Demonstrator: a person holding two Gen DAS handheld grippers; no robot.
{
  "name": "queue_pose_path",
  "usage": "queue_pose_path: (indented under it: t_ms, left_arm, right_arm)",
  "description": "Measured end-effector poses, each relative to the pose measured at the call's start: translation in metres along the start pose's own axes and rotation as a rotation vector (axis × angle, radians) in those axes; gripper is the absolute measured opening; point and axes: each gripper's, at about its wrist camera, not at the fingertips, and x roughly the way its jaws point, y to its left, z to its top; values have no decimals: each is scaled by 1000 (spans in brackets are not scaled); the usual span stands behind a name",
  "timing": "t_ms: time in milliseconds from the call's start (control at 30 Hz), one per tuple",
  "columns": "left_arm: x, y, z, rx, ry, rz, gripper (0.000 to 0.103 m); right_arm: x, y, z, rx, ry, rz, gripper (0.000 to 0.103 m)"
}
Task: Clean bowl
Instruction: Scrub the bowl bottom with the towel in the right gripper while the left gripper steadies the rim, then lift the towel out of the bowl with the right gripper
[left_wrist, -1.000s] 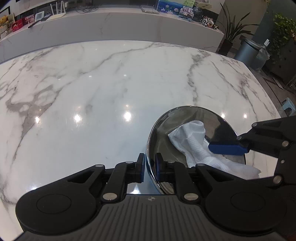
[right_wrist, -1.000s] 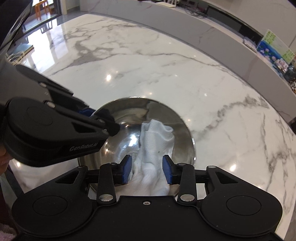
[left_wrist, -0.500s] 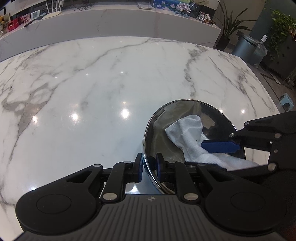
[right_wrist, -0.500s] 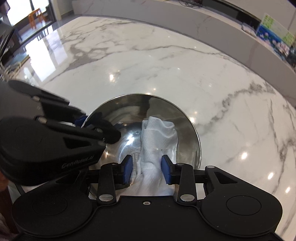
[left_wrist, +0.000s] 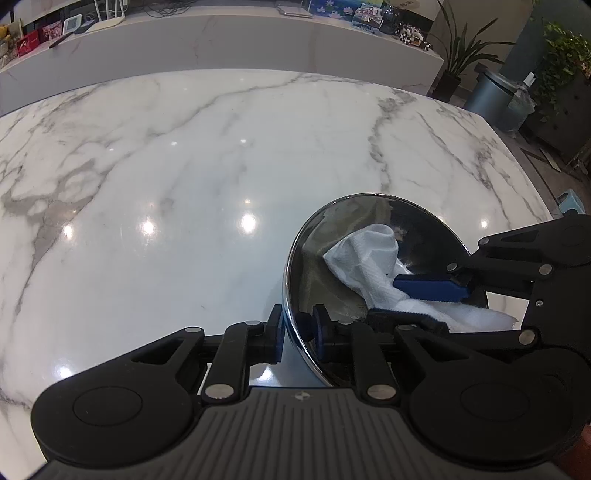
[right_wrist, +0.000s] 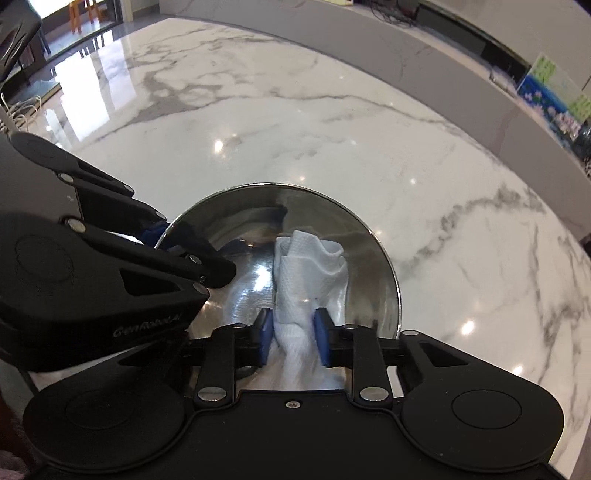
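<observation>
Bowl (left_wrist: 369, 221) near tabletop (left_wrist: 184, 166) right edge; left hand-held gripper (left_wrist: 298, 332) clamps rim; right hand-held gripper (right_wrist: 293, 334), jaws just closing, pinches cloth (right_wrist: 310, 266) inside.

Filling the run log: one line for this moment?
left hand-held gripper: shut on bowl rim | right hand-held gripper: jaws just closing, pinching cloth in bowl | wipe: not started

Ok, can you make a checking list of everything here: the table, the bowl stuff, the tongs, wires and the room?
Surface: marble table, glossy, with light glare.
Job's things: steel bowl on the table; white cloth lying inside it.
Clutter: nothing seen on the table.
Tongs: left tongs clamp the bowl's rim; right tongs have just been closing and pinch the cloth.
Cables: wires on the floor.
Surroundings: counter with boxes, potted plant, bin.
</observation>
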Motion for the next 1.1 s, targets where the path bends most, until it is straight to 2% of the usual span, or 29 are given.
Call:
queue_pose_path:
  t_ms: [200,400,733,867,933,1100]
  left_arm:
    - [0,-1,0,-4,2,2,14]
    - [0,-1,0,-6,2,6,14]
    - [-7,-2,1,-12,-32,20,15]
    - [-9,-3,1,-26,-45,24,24]
    - [-10,-3,1,-36,-51,29,25]
    - [-12,-4,-1,-70,-59,27,31]
  right_arm:
    - [-3,-2,-3,25,-31,-11,14]
    - [-12,-2,-6,35,-69,-36,14]
    - [-64,-20,-14,155,-230,-78,13]
    - [-88,-34,-20,203,-291,-116,13]
    - [-95,-42,-24,224,-303,-135,13]
    - [-93,-60,-45,299,-277,-153,13]
